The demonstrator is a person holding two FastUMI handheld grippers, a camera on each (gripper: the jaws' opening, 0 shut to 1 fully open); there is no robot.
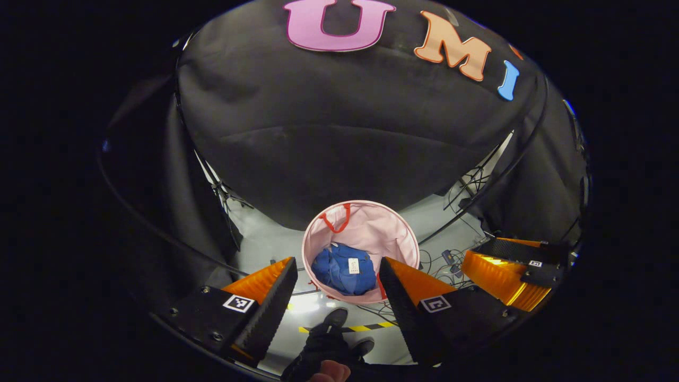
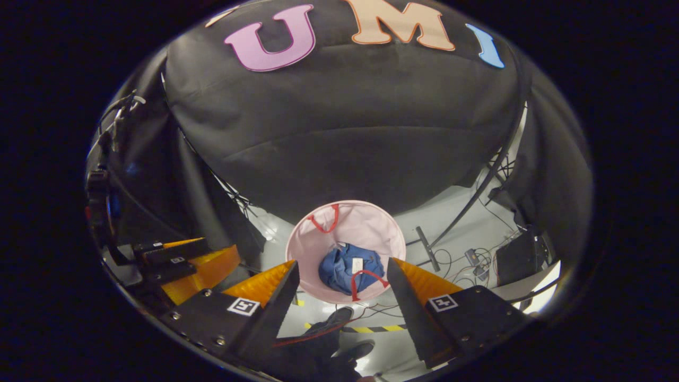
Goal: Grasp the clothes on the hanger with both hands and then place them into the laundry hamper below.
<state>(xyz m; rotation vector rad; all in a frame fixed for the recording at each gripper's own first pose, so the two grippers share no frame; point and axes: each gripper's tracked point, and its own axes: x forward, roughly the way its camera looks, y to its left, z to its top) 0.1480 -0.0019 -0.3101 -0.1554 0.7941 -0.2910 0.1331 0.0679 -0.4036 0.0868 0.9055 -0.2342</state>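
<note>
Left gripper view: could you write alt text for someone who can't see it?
A blue garment lies crumpled inside a pink hamper with red handles, seen from above between the open left gripper. The right gripper hangs to one side, over a pale floor with cables; dark shoes show below.

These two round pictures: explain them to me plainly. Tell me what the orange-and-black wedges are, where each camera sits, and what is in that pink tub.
Each picture comes from a camera riding on a hand-held two-finger gripper, looking forward along its fingers. A person holds one in each hand; there is no robot arm. The wedges at the bottom of the left gripper view are the left gripper, and those in the right gripper view are the right gripper. Both are open and hold nothing. The pink tub is a laundry hamper standing on the floor. Blue clothes lie crumpled inside it. Below, you can see the person's dark shoes near a yellow-and-black floor stripe.
</note>
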